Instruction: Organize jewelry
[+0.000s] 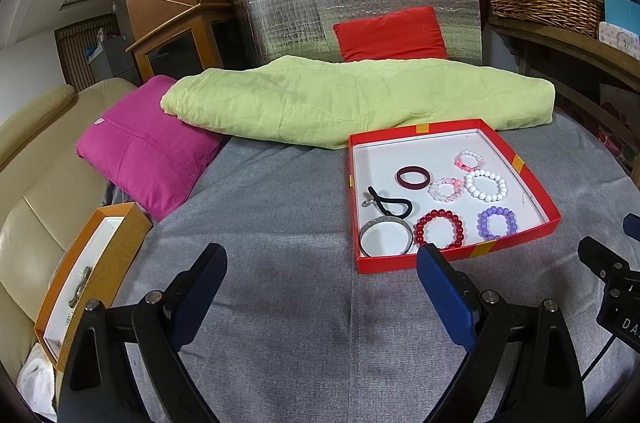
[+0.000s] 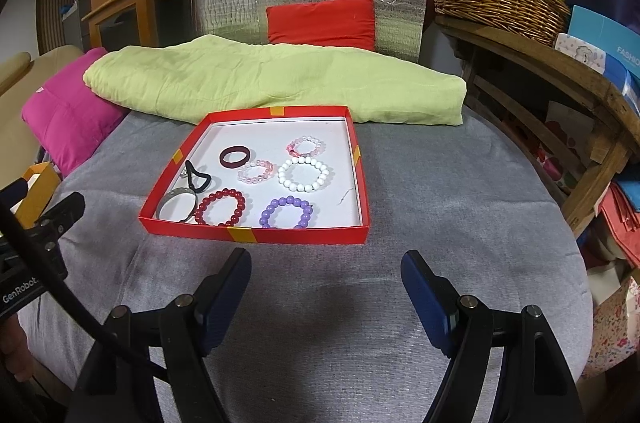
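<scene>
Both claws, left (image 1: 320,263) & right (image 2: 325,269), spread, empty; red tray (image 2: 256,235) w/ bracelets just ahead.

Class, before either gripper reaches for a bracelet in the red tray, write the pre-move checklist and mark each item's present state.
1. Left gripper open and empty: ok.
2. Right gripper open and empty: ok.
3. Red tray flat on the grey cover: ok.
4. Purple bead bracelet lying apart from the others: ok.
5. Red bead bracelet free of the silver bangle: not ok, they touch.
6. Orange box has spare room: ok.
</scene>
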`<move>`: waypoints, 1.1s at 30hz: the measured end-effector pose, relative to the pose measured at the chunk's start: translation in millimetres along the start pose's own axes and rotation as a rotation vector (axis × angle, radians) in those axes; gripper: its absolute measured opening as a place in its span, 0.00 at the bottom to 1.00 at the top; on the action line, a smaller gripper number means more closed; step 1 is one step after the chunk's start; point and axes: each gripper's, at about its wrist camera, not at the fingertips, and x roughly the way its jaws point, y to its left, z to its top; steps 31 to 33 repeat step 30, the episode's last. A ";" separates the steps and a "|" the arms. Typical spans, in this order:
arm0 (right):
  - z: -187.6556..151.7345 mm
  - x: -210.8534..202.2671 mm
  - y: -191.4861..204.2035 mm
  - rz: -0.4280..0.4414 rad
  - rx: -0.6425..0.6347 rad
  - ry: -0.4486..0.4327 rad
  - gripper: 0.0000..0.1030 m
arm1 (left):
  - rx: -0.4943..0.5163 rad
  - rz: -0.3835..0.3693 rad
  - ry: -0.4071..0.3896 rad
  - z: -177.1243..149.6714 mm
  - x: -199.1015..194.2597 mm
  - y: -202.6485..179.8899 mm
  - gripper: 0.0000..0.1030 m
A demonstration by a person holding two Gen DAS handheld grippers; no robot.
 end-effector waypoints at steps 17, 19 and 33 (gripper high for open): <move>0.0 2.7 6.8 0.003 -0.014 -0.002 0.78 | 0.001 0.001 -0.010 0.3 -2.8 1.5 0.93; -0.3 2.8 6.3 0.003 -0.013 -0.002 0.78 | 0.000 0.000 -0.009 0.3 -2.8 1.5 0.93; 0.9 3.6 -5.5 -0.016 0.005 -0.011 0.78 | -0.088 -0.036 0.007 1.5 11.8 20.3 0.93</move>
